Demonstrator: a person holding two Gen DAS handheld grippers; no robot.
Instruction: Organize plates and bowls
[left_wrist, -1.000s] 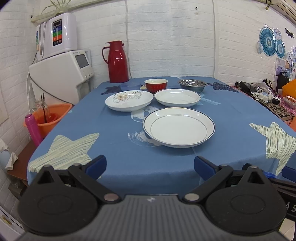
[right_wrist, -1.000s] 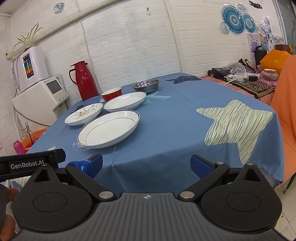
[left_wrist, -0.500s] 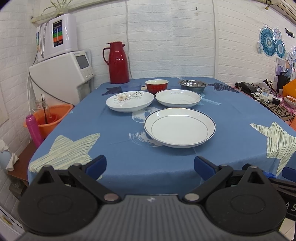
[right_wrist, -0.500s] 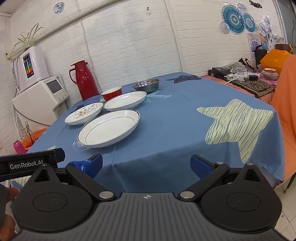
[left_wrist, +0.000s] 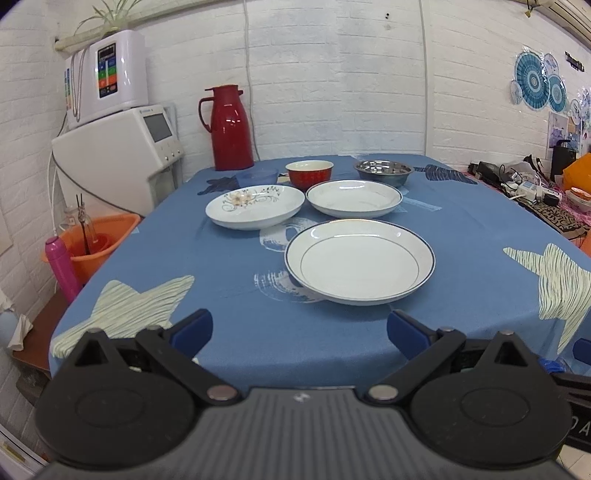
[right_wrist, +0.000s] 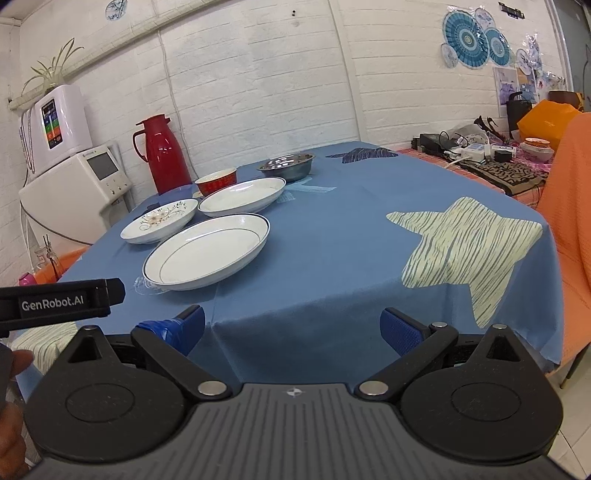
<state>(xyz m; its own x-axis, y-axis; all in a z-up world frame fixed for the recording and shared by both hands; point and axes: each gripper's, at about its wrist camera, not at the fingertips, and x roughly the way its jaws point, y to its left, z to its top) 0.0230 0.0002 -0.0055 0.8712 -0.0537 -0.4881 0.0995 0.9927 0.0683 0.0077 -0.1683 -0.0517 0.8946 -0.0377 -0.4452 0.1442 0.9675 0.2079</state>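
Observation:
A large white plate with a blue rim (left_wrist: 360, 260) (right_wrist: 208, 249) lies nearest on the blue star tablecloth (left_wrist: 229, 266). Behind it sit a flower-patterned plate (left_wrist: 255, 210) (right_wrist: 159, 220) and a plain white plate (left_wrist: 354, 197) (right_wrist: 242, 194). Farther back stand a red bowl (left_wrist: 309, 173) (right_wrist: 216, 180), a steel bowl (left_wrist: 383, 172) (right_wrist: 287, 167) and a small blue bowl (left_wrist: 256, 176). My left gripper (left_wrist: 300, 332) is open at the table's near edge, holding nothing. My right gripper (right_wrist: 291, 328) is open too, off the table's front corner.
A red thermos (left_wrist: 231, 127) stands at the table's back left. White appliances (left_wrist: 118, 147) and an orange bucket (left_wrist: 99, 243) are left of the table. A cluttered side table (right_wrist: 491, 158) and orange fabric (right_wrist: 569, 206) lie to the right. The other gripper's body (right_wrist: 55, 302) shows at left.
Both views have crept slightly forward toward the table. No dish has moved and both grippers stay open.

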